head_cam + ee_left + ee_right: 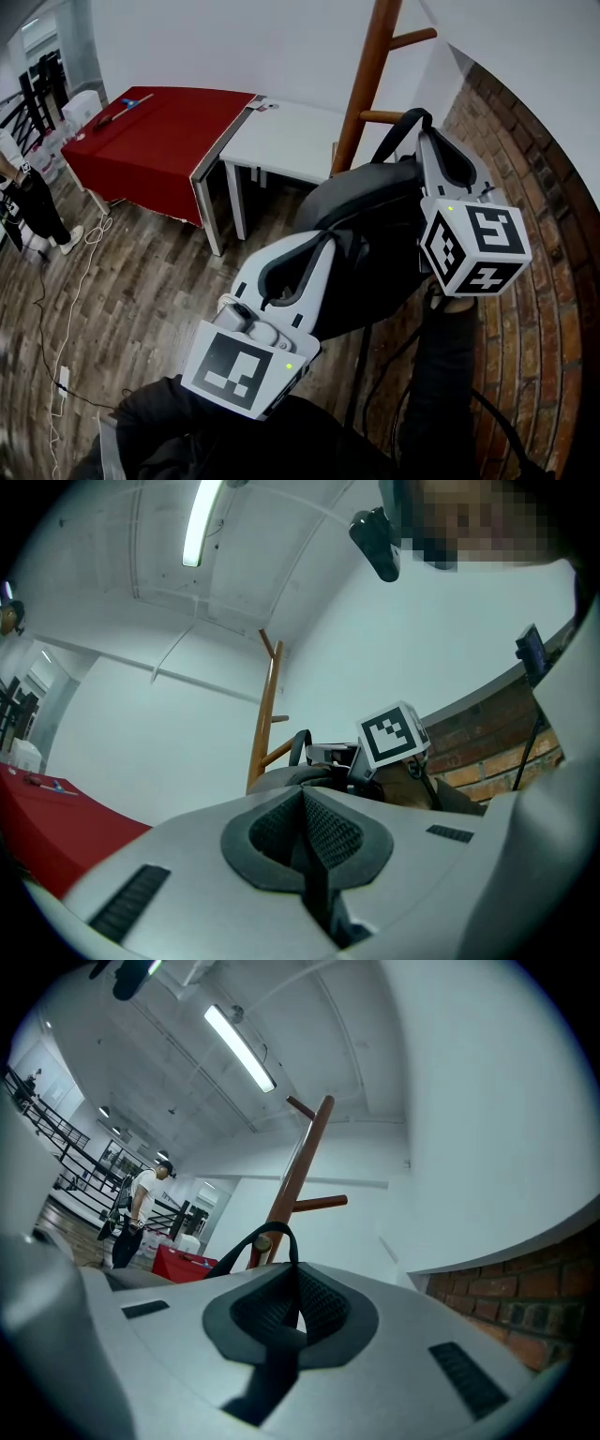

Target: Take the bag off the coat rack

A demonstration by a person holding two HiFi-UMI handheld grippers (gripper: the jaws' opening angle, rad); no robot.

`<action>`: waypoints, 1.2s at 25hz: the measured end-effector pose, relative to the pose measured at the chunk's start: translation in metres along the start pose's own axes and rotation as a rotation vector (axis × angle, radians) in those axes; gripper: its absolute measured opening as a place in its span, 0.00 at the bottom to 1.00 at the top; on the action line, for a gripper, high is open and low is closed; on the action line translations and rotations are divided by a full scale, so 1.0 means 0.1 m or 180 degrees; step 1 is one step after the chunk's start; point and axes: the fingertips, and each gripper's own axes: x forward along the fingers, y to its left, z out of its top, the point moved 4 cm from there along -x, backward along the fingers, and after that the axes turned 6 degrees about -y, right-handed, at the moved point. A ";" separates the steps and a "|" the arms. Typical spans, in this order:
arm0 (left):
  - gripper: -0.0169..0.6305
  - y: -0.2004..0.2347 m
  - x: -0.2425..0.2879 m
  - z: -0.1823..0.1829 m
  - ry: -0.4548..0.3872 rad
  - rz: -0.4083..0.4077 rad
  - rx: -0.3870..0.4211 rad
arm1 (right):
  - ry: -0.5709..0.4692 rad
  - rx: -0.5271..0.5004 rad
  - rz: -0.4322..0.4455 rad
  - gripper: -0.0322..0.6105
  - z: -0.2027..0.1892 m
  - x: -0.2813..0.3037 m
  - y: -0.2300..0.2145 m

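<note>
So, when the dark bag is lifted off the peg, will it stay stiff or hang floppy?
Probably floppy: the bag sags in soft folds below the peg. Its strap looks thin and limp, draped over the peg, so it may slide off easily. The bulging body suggests some weight, perhaps.

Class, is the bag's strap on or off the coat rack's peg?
On: the strap loops over the peg, its lower end clamped by the right gripper.

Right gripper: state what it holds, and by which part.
The right gripper is shut on the black bag strap, gripping it close to the coat rack peg.
</note>
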 end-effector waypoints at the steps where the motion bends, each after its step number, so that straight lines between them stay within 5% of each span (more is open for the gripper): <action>1: 0.04 -0.01 0.01 0.00 0.0002 -0.0014 -0.0002 | 0.0005 0.0000 -0.0011 0.08 0.00 -0.01 -0.01; 30: 0.04 -0.38 -0.03 -0.07 0.0078 -0.0453 -0.0177 | 0.0067 -0.0072 -0.0470 0.08 0.08 -0.68 -0.24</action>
